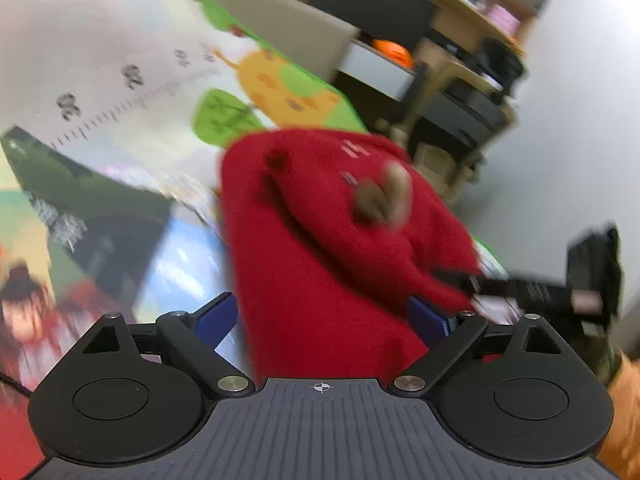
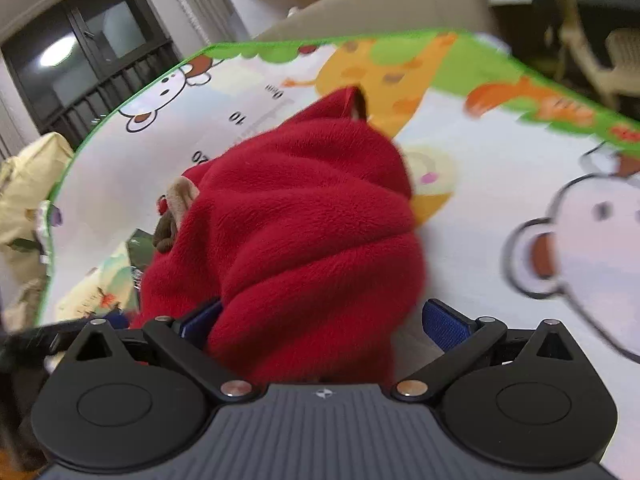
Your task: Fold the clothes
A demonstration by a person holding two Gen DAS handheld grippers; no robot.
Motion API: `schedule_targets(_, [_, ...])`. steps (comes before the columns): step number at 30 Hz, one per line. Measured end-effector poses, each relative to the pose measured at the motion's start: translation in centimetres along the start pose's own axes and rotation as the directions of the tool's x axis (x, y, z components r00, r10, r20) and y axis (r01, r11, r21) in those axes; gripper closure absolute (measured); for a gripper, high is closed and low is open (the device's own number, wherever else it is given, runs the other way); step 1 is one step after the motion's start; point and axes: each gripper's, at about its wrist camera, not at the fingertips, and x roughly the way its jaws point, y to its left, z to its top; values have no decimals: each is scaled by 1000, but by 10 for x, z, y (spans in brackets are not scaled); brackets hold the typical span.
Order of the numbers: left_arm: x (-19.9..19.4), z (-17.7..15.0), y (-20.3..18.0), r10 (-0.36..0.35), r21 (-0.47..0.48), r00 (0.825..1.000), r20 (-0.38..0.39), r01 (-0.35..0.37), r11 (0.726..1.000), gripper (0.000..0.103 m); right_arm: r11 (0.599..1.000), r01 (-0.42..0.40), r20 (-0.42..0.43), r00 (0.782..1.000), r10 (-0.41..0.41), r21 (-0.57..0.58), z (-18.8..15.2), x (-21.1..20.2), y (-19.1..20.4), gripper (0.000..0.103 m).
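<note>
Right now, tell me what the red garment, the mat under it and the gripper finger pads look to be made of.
Red garment: likely fleece, matte, with fuzzy nap and soft, rounded folds.
Mat: probably foam or vinyl, smooth with a faint sheen and printed cartoon animals; the pictures leave it open.
Finger pads: blue, matte and finely textured, perhaps rubber or fabric-faced.

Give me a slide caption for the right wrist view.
Right gripper open around bunched red fleece garment over cartoon play mat.

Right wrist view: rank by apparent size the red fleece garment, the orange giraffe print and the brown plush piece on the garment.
1. red fleece garment, though nearness to the camera inflates it
2. orange giraffe print
3. brown plush piece
</note>
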Motion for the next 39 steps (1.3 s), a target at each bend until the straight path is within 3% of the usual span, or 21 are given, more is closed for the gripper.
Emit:
schedule_targets(3, [-10,-26,-14,-26,42,999,-40,28,999,6,996,10,45,999,-6,-92,-18,-32,16,0])
schedule_targets(6, [-2,-43,-27,92,90,993,-68,-85,992,5,978,28,70,997,-14,-207,-38,-60,36,0])
schedule_targets(9, [14,-55,-32,153,74,985,-79,-147,986,3,897,223,42,974,-224,-381,-70,-42,56,0])
schedule_targets(12, [13,-68,-49,250,105,968,-7,-248,963,1,925,226,79,974,-212,-307,-79,-43,53,0])
schedule_targets(17, [-15,-100,-61,283,23,952,118,-288,957,2,964,187,111,979,-169,-187,-89,-53,40,0])
schedule_targets(21, [-39,-130,-79,276,92,938,209,-300,949,0,968,164,110,983,-145,-192,-109,-72,46,0])
schedule_targets(23, [-45,-147,-90,268,151,938,221,-304,941,0,957,176,129,980,-149,-231,-123,-86,55,0])
schedule_targets(24, [-47,-155,-96,278,182,928,249,-326,928,0,945,196,143,976,-163,-261,-131,-95,61,0])
schedule_targets(25, [-49,-164,-102,288,212,916,280,-351,912,0,930,220,159,971,-180,-293,-139,-102,67,0])
schedule_targets(28, [-58,-180,-119,349,215,857,380,-449,867,0,861,306,223,947,-231,-407,-164,-122,89,0])
schedule_targets(30, [-55,-179,-123,363,239,855,370,-465,852,0,812,348,256,933,-252,-469,-177,-129,98,0])
schedule_targets(33, [-50,-177,-120,381,241,852,359,-479,844,0,791,394,265,917,-300,-469,-182,-128,98,0])
schedule_targets(35, [-52,-179,-117,387,219,847,365,-482,849,0,798,412,274,908,-317,-440,-179,-129,96,0])
schedule_targets(39, [-53,-179,-114,383,210,850,361,-474,855,0,825,386,253,919,-303,-413,-176,-131,88,0])
